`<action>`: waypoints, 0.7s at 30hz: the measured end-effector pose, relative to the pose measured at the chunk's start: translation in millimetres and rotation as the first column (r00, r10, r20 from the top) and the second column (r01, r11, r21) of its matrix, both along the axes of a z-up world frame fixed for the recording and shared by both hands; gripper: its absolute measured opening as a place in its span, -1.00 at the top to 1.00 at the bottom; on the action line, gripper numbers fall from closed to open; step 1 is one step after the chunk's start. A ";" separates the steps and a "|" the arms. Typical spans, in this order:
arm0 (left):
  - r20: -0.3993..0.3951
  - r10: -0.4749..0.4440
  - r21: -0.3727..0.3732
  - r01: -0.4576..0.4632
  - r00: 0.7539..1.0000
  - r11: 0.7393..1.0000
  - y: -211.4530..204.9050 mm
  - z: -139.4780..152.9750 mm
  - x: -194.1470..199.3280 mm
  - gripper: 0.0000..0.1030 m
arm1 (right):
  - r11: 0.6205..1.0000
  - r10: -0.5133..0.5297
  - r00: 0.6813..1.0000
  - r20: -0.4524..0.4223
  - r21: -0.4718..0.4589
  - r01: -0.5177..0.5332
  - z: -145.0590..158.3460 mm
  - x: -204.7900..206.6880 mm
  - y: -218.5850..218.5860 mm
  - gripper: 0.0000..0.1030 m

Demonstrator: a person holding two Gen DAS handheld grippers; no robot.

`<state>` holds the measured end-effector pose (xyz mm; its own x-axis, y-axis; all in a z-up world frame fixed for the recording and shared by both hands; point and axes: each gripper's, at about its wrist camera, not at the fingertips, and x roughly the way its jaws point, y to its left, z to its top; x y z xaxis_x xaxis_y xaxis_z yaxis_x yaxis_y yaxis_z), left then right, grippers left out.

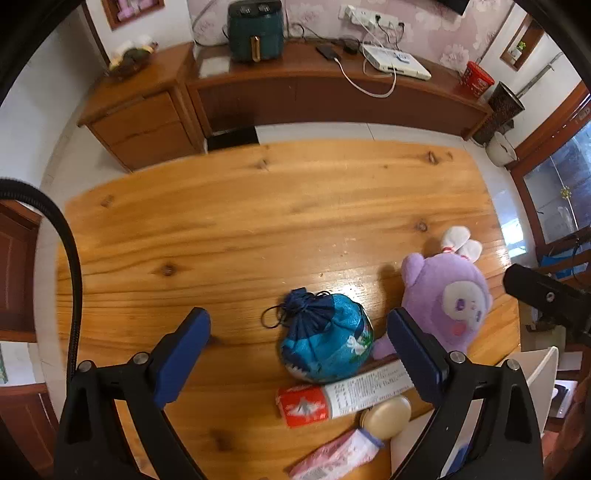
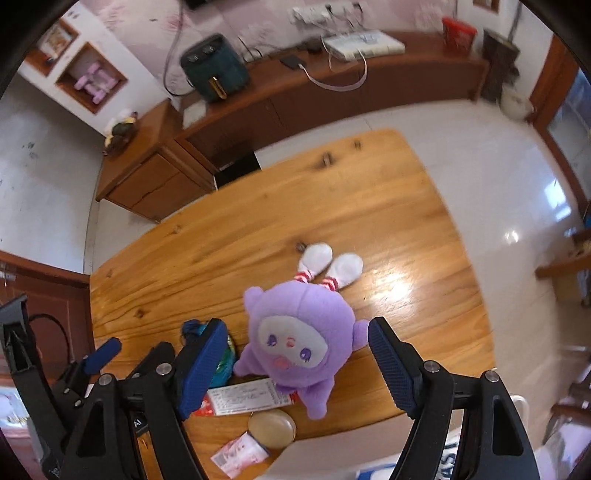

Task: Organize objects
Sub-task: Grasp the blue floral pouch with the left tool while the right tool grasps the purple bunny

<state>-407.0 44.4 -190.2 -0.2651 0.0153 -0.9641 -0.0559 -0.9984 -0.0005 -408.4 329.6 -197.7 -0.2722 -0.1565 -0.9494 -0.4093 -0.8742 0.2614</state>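
A blue drawstring pouch lies on the wooden table, between my left gripper's fingers and a little ahead. My left gripper is open and empty above it. A purple plush toy lies to the right; in the right wrist view the plush sits between my open, empty right gripper fingers. A red and white toothpaste box, a round tan compact and a pink tube lie near the table's front edge.
A white container stands off the table's front right corner. A wooden sideboard with a green air fryer lines the far wall. The right gripper's body shows at the right edge.
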 end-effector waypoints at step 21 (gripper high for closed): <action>0.053 0.035 0.059 -0.039 0.998 0.998 -18.3 -44.0 -4.0 -0.89 | 0.982 -0.027 0.998 0.055 -0.186 0.036 -67.6 -18.5 -13.7 -0.64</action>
<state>-411.0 26.0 -234.2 -0.2160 0.0644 -0.9743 -0.0172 -0.9979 -0.0622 -426.9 315.9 -265.3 -0.2309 -0.3248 -0.9172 -0.4531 -0.7983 0.3967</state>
